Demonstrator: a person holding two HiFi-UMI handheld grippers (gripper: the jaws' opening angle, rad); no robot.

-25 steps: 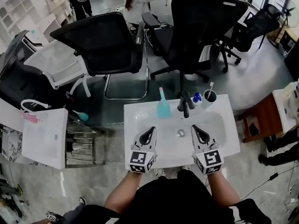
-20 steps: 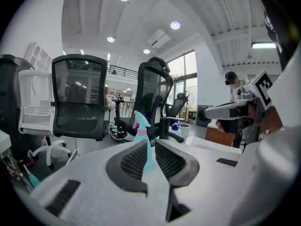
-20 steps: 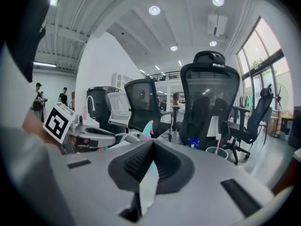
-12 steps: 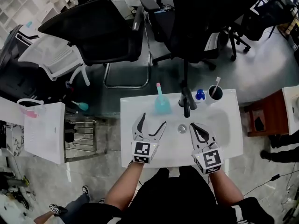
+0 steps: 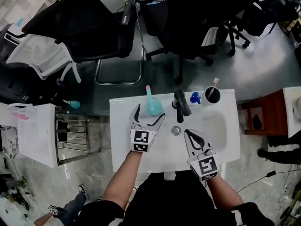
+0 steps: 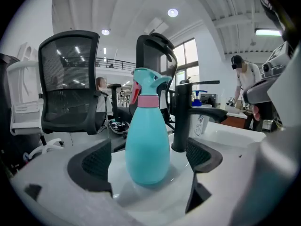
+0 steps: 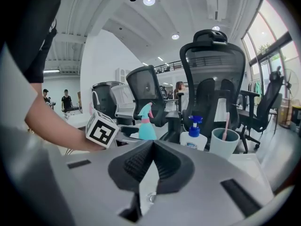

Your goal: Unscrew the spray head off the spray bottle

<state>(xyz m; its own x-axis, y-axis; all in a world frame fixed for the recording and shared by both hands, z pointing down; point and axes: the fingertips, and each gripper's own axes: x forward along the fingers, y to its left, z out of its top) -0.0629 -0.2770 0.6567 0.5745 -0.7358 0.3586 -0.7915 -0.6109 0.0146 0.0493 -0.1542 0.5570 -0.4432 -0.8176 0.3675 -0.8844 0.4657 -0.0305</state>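
The teal spray bottle (image 5: 153,106) with a pink collar and teal spray head stands upright at the back of the white sink (image 5: 221,140), left of the faucet. My left gripper (image 5: 149,114) is open; its jaws have just been opening, and the bottle's body (image 6: 146,145) stands between the two pads without either touching it. My right gripper (image 5: 188,133) is shut and empty over the basin, near the drain (image 5: 176,130). In the right gripper view the bottle (image 7: 146,126) shows beyond the closed pads (image 7: 167,161).
A black faucet (image 5: 180,105) stands right of the bottle. A blue-capped pump bottle (image 5: 195,98) and a cup with a toothbrush (image 5: 211,94) sit at the back right. Black office chairs (image 5: 84,29) stand beyond the sink. A white side table (image 5: 37,131) is at the left.
The left gripper moved forward to the spray bottle and opened from shut; its jaws now stand on both sides of the bottle. The right gripper stayed shut and sank a little.
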